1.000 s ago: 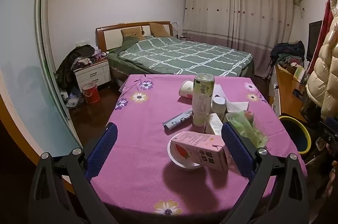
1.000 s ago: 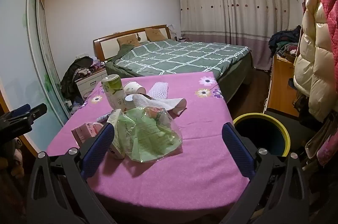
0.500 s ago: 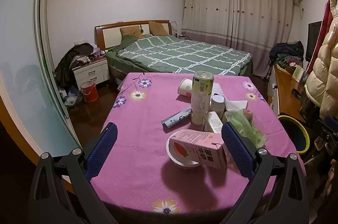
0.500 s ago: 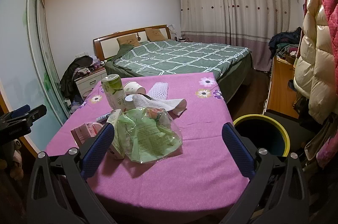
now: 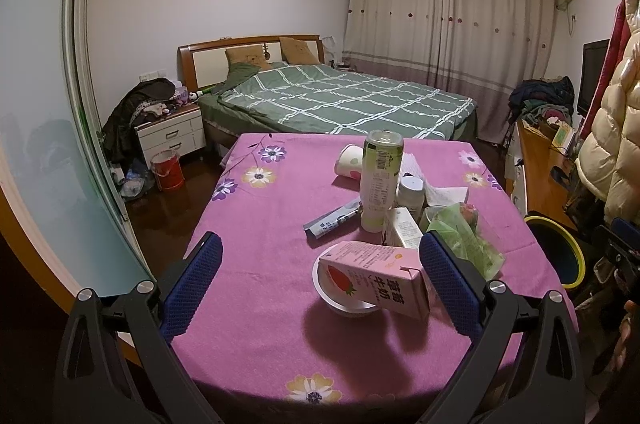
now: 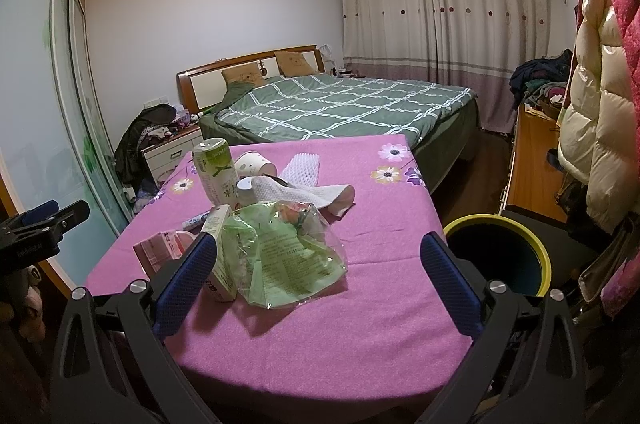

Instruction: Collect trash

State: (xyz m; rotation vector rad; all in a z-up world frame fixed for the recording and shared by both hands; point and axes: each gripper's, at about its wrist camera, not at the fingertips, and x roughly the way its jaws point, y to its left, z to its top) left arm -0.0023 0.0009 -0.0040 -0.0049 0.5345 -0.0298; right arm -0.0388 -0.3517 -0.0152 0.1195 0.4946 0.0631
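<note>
Blue-padded left gripper (image 5: 320,272) and right gripper (image 6: 319,270) both spread wide, empty. Pink milk carton (image 5: 376,278) on bowl (image 5: 332,298) between left pads; green plastic bag (image 6: 286,252) between right pads. Bare purple tablecloth (image 6: 320,336) nearest; bin (image 6: 500,256) beyond right finger, off table edge

both grippers are held level, side by side, fingers pointing forward. left gripper (image 5: 320,264) has its jaws spread wide and grips nothing. right gripper (image 6: 320,264) is likewise spread wide and empty.
</note>
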